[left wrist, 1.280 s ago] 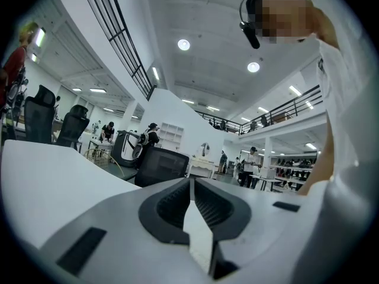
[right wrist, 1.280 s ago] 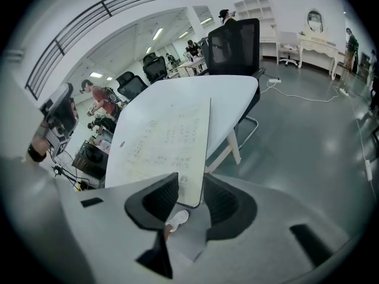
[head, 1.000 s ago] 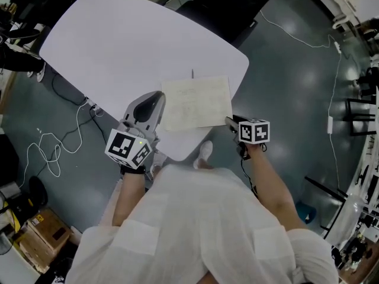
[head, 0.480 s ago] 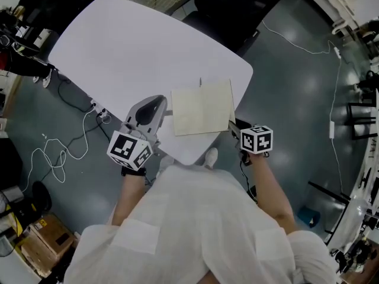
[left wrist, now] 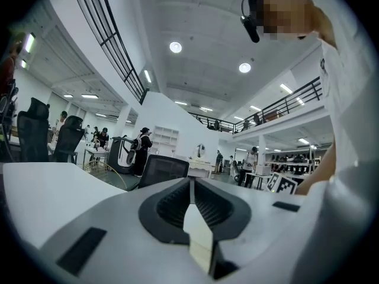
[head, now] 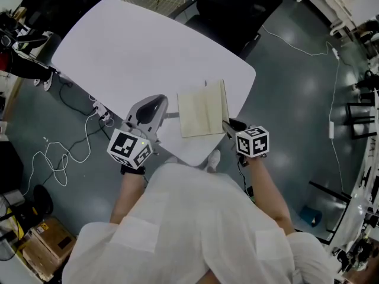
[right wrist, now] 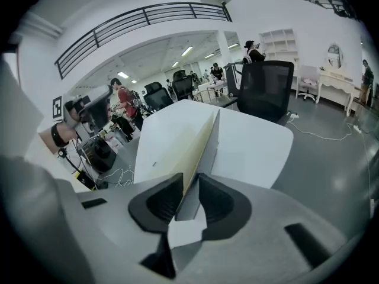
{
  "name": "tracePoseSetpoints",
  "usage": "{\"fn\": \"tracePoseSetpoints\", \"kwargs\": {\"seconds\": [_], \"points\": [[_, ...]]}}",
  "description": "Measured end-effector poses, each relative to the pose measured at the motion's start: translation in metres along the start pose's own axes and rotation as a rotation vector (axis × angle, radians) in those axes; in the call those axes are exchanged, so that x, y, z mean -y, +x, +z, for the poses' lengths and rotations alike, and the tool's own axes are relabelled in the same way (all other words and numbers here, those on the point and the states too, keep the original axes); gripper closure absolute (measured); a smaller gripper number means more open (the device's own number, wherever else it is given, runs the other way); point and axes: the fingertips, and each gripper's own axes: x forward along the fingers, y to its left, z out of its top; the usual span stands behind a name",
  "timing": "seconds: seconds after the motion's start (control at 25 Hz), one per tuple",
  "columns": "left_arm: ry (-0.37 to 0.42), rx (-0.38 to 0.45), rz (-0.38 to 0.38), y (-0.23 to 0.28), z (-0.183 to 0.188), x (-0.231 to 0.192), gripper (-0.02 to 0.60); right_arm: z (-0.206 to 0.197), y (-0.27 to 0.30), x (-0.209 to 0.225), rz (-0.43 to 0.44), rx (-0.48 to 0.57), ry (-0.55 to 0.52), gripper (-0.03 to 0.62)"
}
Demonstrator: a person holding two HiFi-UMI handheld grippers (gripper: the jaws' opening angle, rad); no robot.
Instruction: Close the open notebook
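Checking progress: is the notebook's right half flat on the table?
No: the right half stands raised, pinched in the right gripper, whose jaws have just been closing.

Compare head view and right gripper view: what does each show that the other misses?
Head view only: the right gripper's marker cube and the arm behind it. Right gripper view only: its jaws, which have just been closing, clamp the notebook's raised cover; people in the background. Both: the notebook, white table, left gripper, black chair.
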Motion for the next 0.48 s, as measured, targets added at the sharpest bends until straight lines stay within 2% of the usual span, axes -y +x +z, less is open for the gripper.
{"fn": "tracePoseSetpoints", "kwargs": {"seconds": [0.48], "points": [[0.017,-0.023,-0.016,-0.025,0.005,-0.014,0.558,0.008,0.039,-0.071,0.075,-0.011,-0.069,0.436]]}}
